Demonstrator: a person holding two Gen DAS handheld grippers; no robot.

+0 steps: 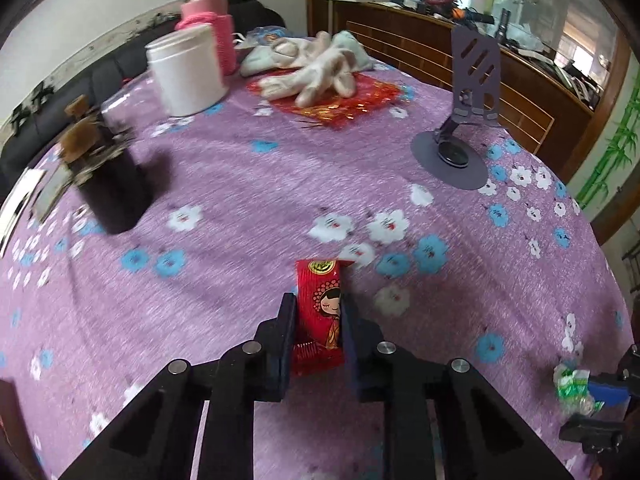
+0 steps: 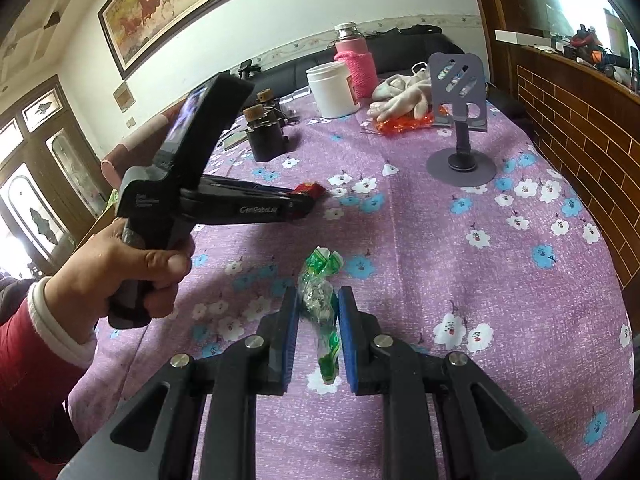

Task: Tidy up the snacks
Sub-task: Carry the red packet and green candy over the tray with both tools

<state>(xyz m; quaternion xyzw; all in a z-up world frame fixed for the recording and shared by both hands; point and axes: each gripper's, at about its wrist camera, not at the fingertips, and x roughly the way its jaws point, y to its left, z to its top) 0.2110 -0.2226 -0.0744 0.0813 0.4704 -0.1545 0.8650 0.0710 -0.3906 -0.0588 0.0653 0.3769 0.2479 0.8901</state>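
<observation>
Purple cloth with white and blue flowers covers the desk (image 1: 248, 184), and a brown wooden rail runs along its far side under a bright window. Take the purple stand (image 1: 460, 148) as the landmark: it sits on its round base toward the far right of the cloth.

Left tongs (image 1: 318, 312) are closed narrow on a red snack (image 1: 320, 304), a packet printed with a cartoon girl, which stands up between the jaws well nearer the camera than the stand. In the right wrist view the red snack (image 2: 307, 189) pokes out past the tip of the left tongs (image 2: 298, 200), left of the stand, and a hand (image 2: 132, 276) in a red sleeve grips the tool's handle.

Right tongs (image 2: 318, 308) are narrow too, pinching a green snack (image 2: 320, 300), a clear twisted wrapper with green ends, near and left of the stand. From the left wrist view it shows at the right edge (image 1: 572, 390).

Far left of the stand are a white jar (image 1: 186, 70), a pink bottle (image 1: 208, 20) behind it, and a dark jar (image 1: 108, 176) blurred by motion. White gloves (image 1: 320, 68) lie on red foil (image 1: 344, 100) beyond the stand, to its left.
</observation>
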